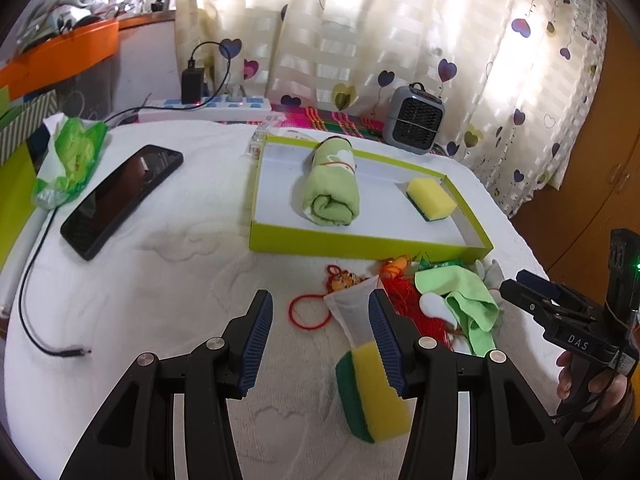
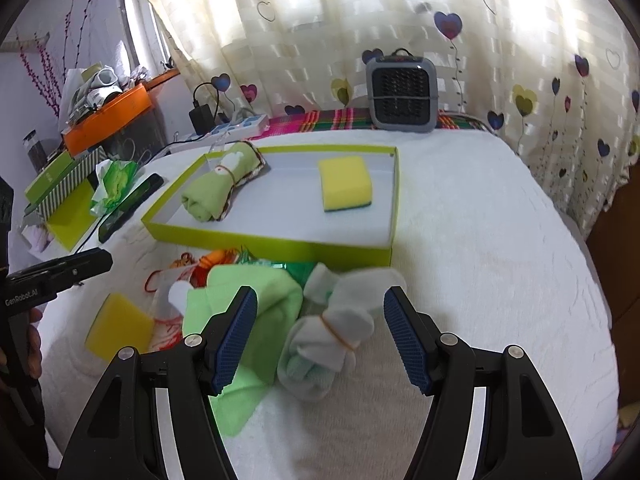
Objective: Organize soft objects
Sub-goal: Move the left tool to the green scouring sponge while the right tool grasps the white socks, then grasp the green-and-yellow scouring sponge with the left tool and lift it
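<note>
- The left gripper [image 1: 322, 344] has its blue ribbed fingers [image 1: 256, 344] spread apart with nothing clasped between them; a loose yellow sponge with a green scouring layer [image 1: 372, 392] lies on the white textured cover [image 1: 160, 300] just beside the right-hand finger and partly behind it. Whether they touch cannot be told.
- The right gripper [image 2: 320, 336] also stands released, its blue ribbed fingers [image 2: 404, 340] wide on either side of a pale grey-green rolled cloth bound with a rubber band [image 2: 324, 340], without pressing on it.
- A flat lime-green cardboard tray with a white floor [image 1: 360, 246] sits toward the far middle of the cover.
- Inside the tray, a rolled light-green towel tied with a band [image 1: 332, 188] lies near its left end, and a second yellow sponge with a green base [image 1: 430, 198] lies near its right end, well apart from the roll.
- Just in front of the tray's near wall lies a heap: a crumpled light-green cloth [image 1: 460, 296], red string and tassels [image 1: 308, 312], and a small whitish pouch [image 1: 352, 312].
- A black smartphone [image 1: 120, 200] lies face up toward the cover's left edge, beside a green-and-white plastic packet [image 1: 68, 160].
- A grey box-shaped fan heater [image 1: 416, 120] stands at the far edge, before the cream curtain with heart prints [image 1: 400, 20].
- A white power strip with a black charger [image 1: 216, 104] lies at the far left corner.
</note>
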A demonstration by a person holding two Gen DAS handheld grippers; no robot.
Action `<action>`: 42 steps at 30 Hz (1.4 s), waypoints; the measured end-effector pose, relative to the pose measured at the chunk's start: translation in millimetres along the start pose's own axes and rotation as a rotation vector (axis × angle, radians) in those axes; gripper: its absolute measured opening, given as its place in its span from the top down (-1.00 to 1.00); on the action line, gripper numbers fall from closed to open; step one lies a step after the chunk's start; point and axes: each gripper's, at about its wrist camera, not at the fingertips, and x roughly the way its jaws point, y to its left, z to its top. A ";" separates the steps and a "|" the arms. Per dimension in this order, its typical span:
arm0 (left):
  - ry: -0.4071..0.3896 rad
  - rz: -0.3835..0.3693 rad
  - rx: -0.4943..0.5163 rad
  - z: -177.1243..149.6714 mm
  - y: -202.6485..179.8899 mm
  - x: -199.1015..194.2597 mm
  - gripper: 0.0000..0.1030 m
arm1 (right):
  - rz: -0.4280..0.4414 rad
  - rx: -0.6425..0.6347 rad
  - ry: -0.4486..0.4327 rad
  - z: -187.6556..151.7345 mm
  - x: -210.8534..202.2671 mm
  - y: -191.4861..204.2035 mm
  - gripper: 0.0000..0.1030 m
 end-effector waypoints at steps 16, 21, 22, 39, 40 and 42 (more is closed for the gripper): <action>0.022 -0.063 -0.035 -30.3 3.0 -6.5 -0.01 | 0.000 0.133 0.071 -17.4 11.7 -21.1 -0.29; 0.025 -0.061 -0.033 -31.9 1.6 -6.6 -0.02 | -0.004 0.140 0.093 -14.3 21.8 -21.8 -0.29; 0.027 -0.060 -0.031 -32.4 0.6 -6.4 -0.02 | -0.001 0.144 0.099 -13.5 24.4 -22.0 -0.30; 0.055 -0.069 0.012 -35.1 -22.8 -7.5 -0.04 | 0.061 0.111 0.109 -13.8 28.8 -21.3 0.11; 0.055 -0.068 0.012 -35.5 -24.2 -8.4 -0.04 | 0.063 0.106 0.106 -14.0 27.9 -20.5 0.13; 0.053 -0.069 0.018 -35.7 -26.5 -9.6 -0.04 | 0.067 0.108 0.103 -14.4 26.8 -20.3 0.18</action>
